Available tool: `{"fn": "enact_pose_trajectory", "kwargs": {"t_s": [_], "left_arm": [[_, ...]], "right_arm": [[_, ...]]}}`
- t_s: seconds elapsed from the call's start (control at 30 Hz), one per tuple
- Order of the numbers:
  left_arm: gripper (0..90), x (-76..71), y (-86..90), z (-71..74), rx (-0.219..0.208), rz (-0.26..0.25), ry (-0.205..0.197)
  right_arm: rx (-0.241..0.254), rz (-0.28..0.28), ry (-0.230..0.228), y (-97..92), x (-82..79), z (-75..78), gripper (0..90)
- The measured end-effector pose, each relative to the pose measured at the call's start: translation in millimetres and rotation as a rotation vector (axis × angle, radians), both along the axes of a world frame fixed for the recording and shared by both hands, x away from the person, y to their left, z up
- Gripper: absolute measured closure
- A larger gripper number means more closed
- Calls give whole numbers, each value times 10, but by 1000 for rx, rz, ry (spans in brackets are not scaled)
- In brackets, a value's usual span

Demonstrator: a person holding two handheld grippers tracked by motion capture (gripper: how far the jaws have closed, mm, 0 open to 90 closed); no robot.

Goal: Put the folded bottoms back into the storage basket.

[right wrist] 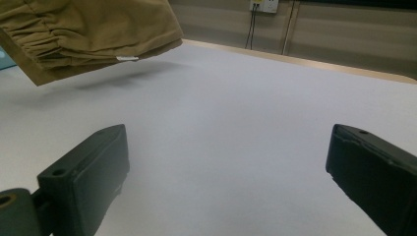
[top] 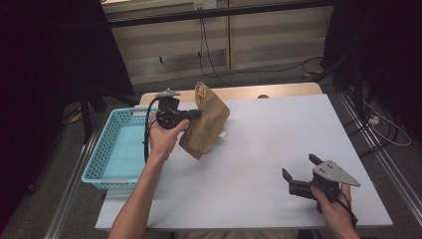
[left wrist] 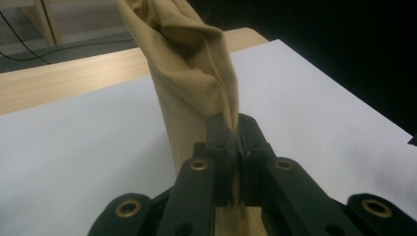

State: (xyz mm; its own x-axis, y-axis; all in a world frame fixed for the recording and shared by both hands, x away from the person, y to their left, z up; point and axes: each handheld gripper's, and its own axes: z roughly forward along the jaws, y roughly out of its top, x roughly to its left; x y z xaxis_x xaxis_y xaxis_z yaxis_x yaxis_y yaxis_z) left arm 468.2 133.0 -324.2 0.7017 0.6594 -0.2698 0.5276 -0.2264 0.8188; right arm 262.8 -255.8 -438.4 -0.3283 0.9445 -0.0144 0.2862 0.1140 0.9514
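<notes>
- The left gripper [top: 195,114] sits up in the middle left of the high view, held in the person's left hand [top: 164,135], its jaws pinched tight on a fold of tan cloth [top: 205,122].
- In the left gripper view the cloth [left wrist: 189,73] rises from between the closed jaws toward the top centre of the frame, creased and bunched; the pinch itself is at lower centre, and the gripper [left wrist: 235,142] has nothing else between its jaws.
- The cloth hangs clear of the white table top [top: 259,149]; in the right gripper view it fills the upper left corner [right wrist: 93,29], with its shadow on the table just beneath it and a small white label on its lower edge.
- A light blue mesh basket [top: 102,154] stands at the left edge of the table, just beside the left hand and below the cloth's left side in the high view.
- The right gripper [top: 298,173] rests low in the lower right of the high view, held in the right hand [top: 334,206], well apart from the cloth.
- Its jaws stand wide, with bare table between them; in the right gripper view the gripper [right wrist: 226,182] spans the bottom of the frame.
</notes>
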Motion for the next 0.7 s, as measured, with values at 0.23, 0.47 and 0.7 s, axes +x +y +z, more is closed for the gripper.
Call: {"fn": "enact_pose_trajectory", "kwargs": {"t_s": [0.23,0.47,0.7], "left_arm": [[865,-34,70,92,-11,0,-15],[865,-92,134,204,-23,-3,-42],[865,-133,217,252,-21,12,-46]], "right_arm": [[-3,0,-1,0,-2,2,24],[0,0,-2,-1,-2,3,23],[-1,2,-3,-4,-9,6,22]]}}
